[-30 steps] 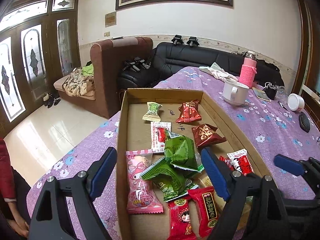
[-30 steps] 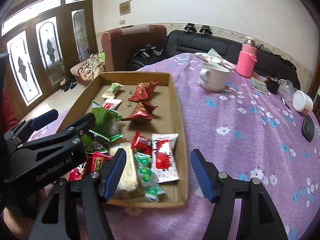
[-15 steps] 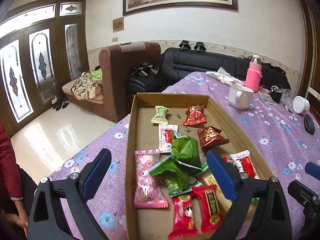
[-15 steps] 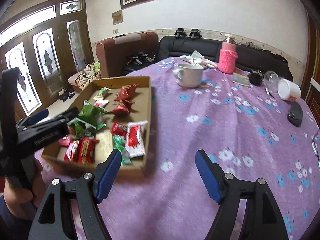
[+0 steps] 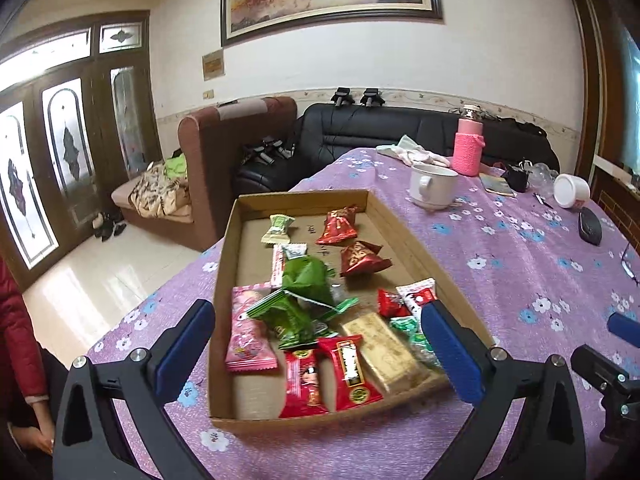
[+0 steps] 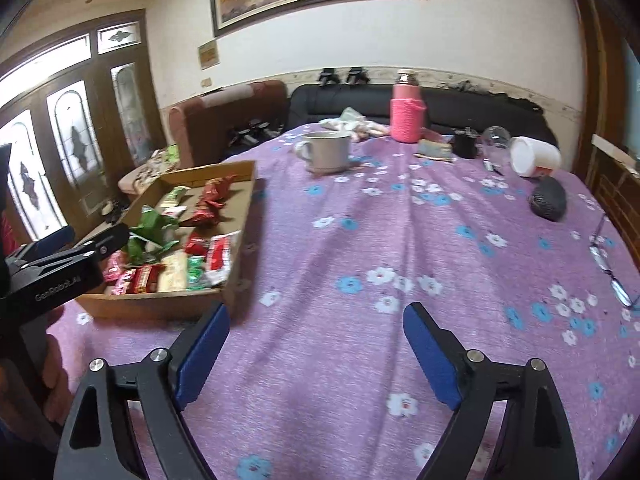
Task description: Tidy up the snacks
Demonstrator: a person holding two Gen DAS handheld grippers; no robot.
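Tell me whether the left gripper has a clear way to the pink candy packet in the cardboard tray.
Probably yes. The left gripper has jaws wide, nothing between them, and the pink candy packet lies flat near the cardboard tray's near-left side, mostly uncovered; only a green wrapper touches its right edge.

Left gripper [image 5: 318, 346] black-framed, blue pads, silver screws, white lettering, right gripper [image 6: 316, 354] alike, red sleeve [image 5: 18, 344]

Table [image 6: 360, 240] under purple floral cloth: cardboard tray [image 6: 168, 304] near left (snacks inside), white mug [image 6: 326, 152] far centre, pink bottle [image 6: 407, 114] behind, dark pouch [image 6: 549, 200] right.
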